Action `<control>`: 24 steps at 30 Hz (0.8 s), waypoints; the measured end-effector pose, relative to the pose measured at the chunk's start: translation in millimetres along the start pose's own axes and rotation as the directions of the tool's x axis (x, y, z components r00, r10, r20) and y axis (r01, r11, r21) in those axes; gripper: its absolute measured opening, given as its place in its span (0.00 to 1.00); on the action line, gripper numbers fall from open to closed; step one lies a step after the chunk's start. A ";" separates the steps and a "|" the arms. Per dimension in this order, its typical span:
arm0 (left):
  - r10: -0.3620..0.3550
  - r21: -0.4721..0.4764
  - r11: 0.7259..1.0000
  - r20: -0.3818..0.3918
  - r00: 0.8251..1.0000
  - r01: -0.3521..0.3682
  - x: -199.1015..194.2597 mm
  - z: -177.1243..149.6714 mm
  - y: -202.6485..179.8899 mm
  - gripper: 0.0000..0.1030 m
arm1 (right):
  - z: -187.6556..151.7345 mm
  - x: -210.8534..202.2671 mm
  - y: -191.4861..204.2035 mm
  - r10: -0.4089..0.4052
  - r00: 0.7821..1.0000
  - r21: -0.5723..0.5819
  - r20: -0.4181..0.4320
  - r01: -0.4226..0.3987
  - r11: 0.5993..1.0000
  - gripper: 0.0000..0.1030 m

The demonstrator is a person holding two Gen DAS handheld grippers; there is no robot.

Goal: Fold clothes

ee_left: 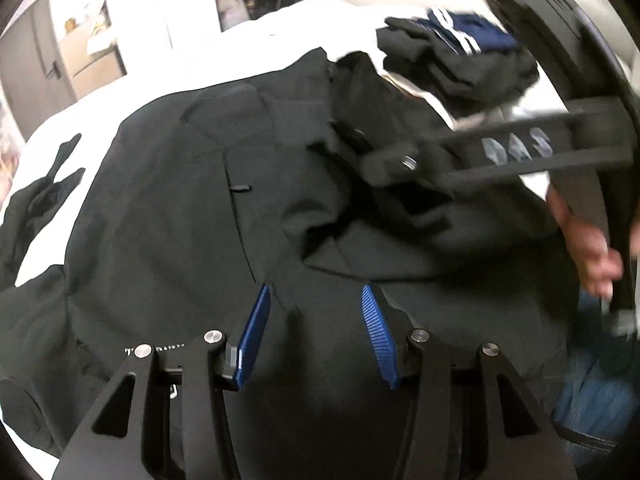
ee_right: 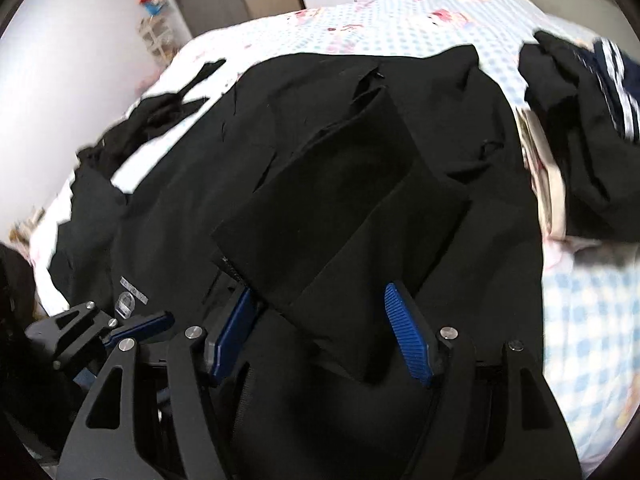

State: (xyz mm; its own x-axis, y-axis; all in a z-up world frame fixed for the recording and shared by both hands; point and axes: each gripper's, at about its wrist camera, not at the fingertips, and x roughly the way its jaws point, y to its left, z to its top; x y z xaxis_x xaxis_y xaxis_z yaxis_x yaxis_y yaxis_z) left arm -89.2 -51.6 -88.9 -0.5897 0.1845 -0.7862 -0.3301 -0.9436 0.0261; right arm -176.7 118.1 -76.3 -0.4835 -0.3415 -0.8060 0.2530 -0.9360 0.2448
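From the left wrist, your left gripper point(ee_left: 316, 336) has its blue fingers point(ee_left: 254, 336) apart with nothing between them; only the flat dark cloth of the black jacket point(ee_left: 168, 220) shows in the gap. The jacket spreads from 6 o'clock up to about 11 o'clock across the bed point(ee_left: 280, 36), its long axis running away from you toward 12. At 3 o'clock your right gripper point(ee_left: 404, 168) reaches in across the rumpled sleeve area, blurred, with your hand point(ee_left: 588, 248) on its handle. A pile of dark clothes point(ee_left: 456, 60) with a navy white-striped piece lies at 1 o'clock, apart from the jacket.

From the right wrist, your right gripper point(ee_right: 324, 336) also has its fingers point(ee_right: 408, 336) apart. The folded-over sleeve point(ee_right: 340, 208) lies between them, running from the gap toward 12 o'clock, but the pads do not look pressed on it, so I judge it released. The left gripper point(ee_right: 132, 326) sits at 8 o'clock by the jacket's hem label point(ee_right: 134, 290). The same pile point(ee_right: 580, 128) rests at 2 o'clock on the checked bed sheet point(ee_right: 580, 320).

The coming move likely turns on this: the sleeve's long axis lines up with your right fingers, and that hand is nearer. The far, unfolded side at 10 o'clock suits your left.
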 end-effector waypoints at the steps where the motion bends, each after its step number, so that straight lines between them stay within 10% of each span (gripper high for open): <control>1: -0.003 -0.019 1.000 0.009 1.000 0.003 0.8 4.0 2.8 0.49 | 0.0 -1.6 -0.1 -0.002 1.000 0.001 0.004 0.002 1.000 0.64; 15: -0.031 -0.152 0.988 -0.034 0.999 0.026 58.4 38.3 14.0 0.49 | 15.7 -9.0 8.7 -0.018 0.999 -0.022 0.048 0.019 1.000 0.62; 24: 0.082 -0.315 0.944 -0.065 0.995 -0.098 66.4 31.0 44.4 0.48 | 11.9 7.0 -12.1 -0.064 0.998 0.052 0.022 0.063 0.997 0.52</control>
State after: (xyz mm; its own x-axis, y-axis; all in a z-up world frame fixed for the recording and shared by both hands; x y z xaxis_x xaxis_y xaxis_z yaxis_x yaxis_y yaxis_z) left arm -165.8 -72.7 -120.8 -0.5656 0.0886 -0.8199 -0.0213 -0.9954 -0.0929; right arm -193.1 126.1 -78.5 -0.5168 -0.2823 -0.8082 0.1777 -0.9589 0.2213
